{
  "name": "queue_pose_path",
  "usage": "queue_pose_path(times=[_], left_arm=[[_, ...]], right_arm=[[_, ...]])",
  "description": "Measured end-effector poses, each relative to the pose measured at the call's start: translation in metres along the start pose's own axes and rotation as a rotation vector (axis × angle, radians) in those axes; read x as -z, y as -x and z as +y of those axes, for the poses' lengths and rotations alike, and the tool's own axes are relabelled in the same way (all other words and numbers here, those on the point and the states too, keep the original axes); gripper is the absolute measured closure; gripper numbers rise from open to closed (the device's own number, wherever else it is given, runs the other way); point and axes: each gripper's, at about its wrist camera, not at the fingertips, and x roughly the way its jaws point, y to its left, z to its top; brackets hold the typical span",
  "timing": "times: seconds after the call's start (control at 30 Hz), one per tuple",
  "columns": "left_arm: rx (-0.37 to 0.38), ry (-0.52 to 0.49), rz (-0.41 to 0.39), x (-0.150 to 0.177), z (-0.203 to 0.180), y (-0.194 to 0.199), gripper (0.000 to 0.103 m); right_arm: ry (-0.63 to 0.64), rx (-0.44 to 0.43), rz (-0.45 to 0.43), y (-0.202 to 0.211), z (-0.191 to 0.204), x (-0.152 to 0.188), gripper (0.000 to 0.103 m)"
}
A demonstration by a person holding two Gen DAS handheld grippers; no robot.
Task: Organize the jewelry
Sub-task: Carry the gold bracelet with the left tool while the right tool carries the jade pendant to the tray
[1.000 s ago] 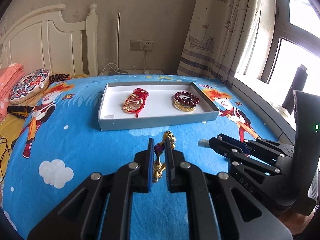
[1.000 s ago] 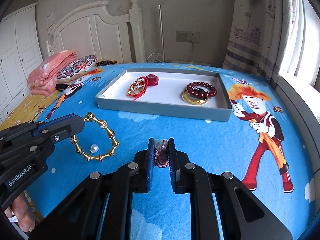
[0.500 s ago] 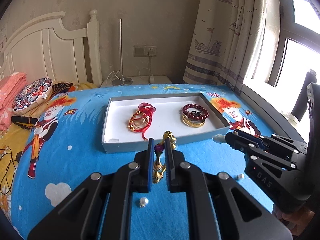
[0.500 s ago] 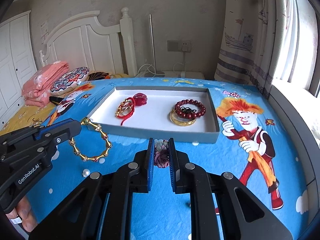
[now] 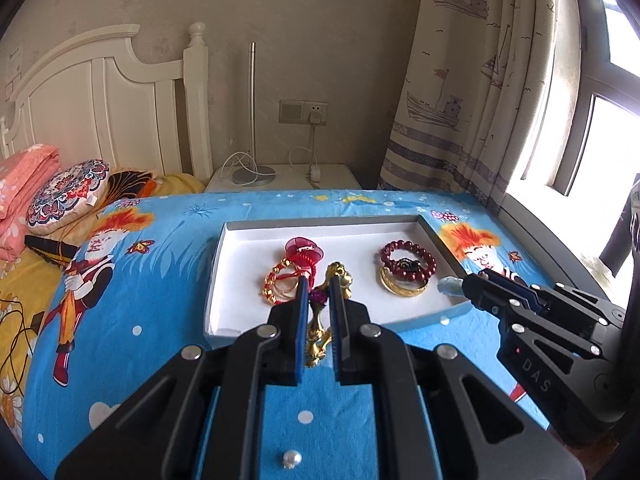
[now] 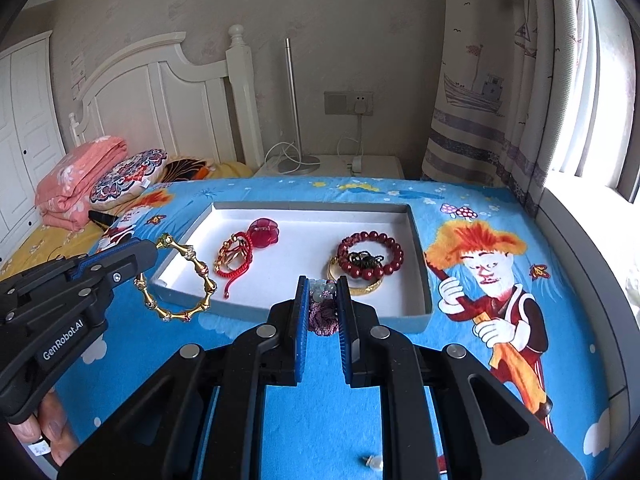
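My left gripper (image 5: 319,286) is shut on a gold segmented bracelet (image 5: 338,276), which hangs as a full ring near the tray's front left corner in the right wrist view (image 6: 176,276). My right gripper (image 6: 322,286) is shut on a purple knotted ornament with pale beads (image 6: 322,314), held just before the tray's front wall. The white tray (image 6: 420,264) holds a red-cord and gold bracelet bundle (image 6: 236,256) on the left and a dark red bead bracelet over a gold bangle (image 6: 370,260) on the right. The right gripper also shows in the left wrist view (image 5: 464,286).
The tray lies on a blue cartoon bedsheet (image 6: 500,320). Loose pearls lie on the sheet near me (image 5: 291,459) (image 6: 374,462). Pillows and a folded pink blanket (image 6: 76,176) sit at the far left by the white headboard. A window ledge runs along the right.
Both grippers have risen and moved forward toward the tray, each still holding its piece. The gold bracelet now hangs over the tray's front left corner.
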Motion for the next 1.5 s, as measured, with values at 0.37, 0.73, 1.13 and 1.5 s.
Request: queue_pose_path(times=[0.37, 0.73, 1.13, 1.5], left_arm=[[-0.030, 0.009, -0.011, -0.017, -0.003, -0.032, 0.093], [-0.028, 0.046, -0.001, -0.023, 0.006, -0.080, 0.093], [-0.015, 0.075, 0.029, -0.020, 0.015, -0.105, 0.093], [-0.022, 0.084, 0.072, -0.014, 0.017, -0.119, 0.093]], right_arm=[[-0.009, 0.019, -0.003, -0.028, -0.009, -0.019, 0.089], [-0.042, 0.018, -0.025, -0.066, -0.015, -0.033, 0.089], [-0.048, 0.030, 0.009, -0.094, -0.023, -0.030, 0.089], [-0.030, 0.037, 0.050, -0.107, -0.021, -0.022, 0.089]])
